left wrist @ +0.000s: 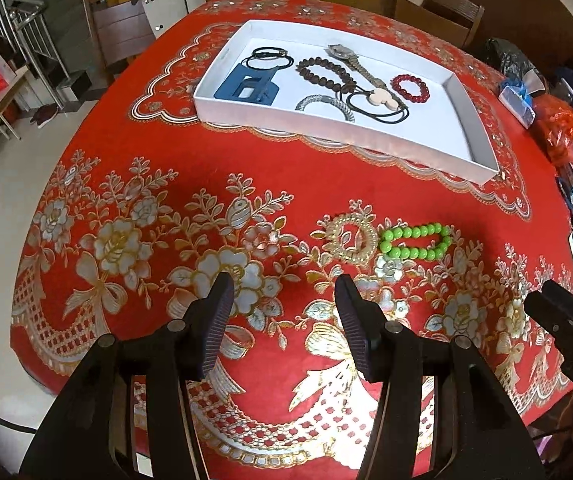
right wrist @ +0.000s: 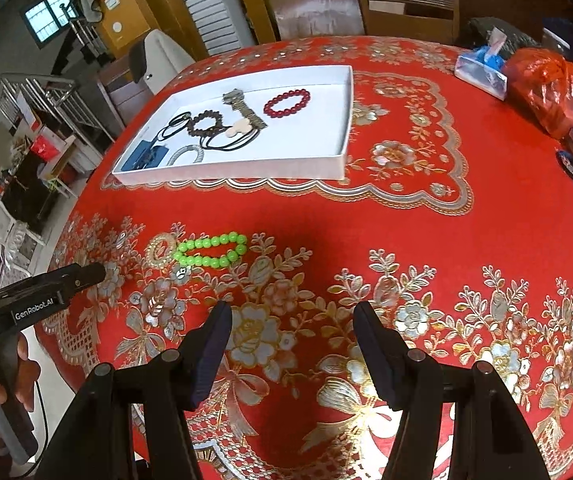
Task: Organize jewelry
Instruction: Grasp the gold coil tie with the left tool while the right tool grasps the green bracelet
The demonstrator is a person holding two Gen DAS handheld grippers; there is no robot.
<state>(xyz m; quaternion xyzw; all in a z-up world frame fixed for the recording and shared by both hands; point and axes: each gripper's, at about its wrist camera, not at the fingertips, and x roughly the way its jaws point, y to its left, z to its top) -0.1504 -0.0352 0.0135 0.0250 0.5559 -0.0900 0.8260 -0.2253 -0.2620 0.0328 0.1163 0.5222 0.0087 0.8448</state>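
Observation:
A green bead bracelet (left wrist: 416, 242) lies on the red tablecloth beside a gold ring-shaped bracelet (left wrist: 351, 239); both also show in the right wrist view, the green bracelet (right wrist: 211, 250) and the gold bracelet (right wrist: 161, 250). A white tray (left wrist: 482, 138) farther back holds a red bead bracelet (left wrist: 410, 88), a brown bead bracelet (left wrist: 325, 74), a watch (left wrist: 356, 62), a silver bangle (left wrist: 325, 105), black cords and a blue card. My left gripper (left wrist: 284, 290) is open and empty, short of the bracelets. My right gripper (right wrist: 292, 316) is open and empty, to the right of them.
An orange plastic bag (right wrist: 552, 88), a blue and clear packet (right wrist: 482, 66) and small boxes crowd the table's right side. Wooden chairs (right wrist: 406, 8) stand behind the table. The table's left edge drops to the floor (left wrist: 2, 184).

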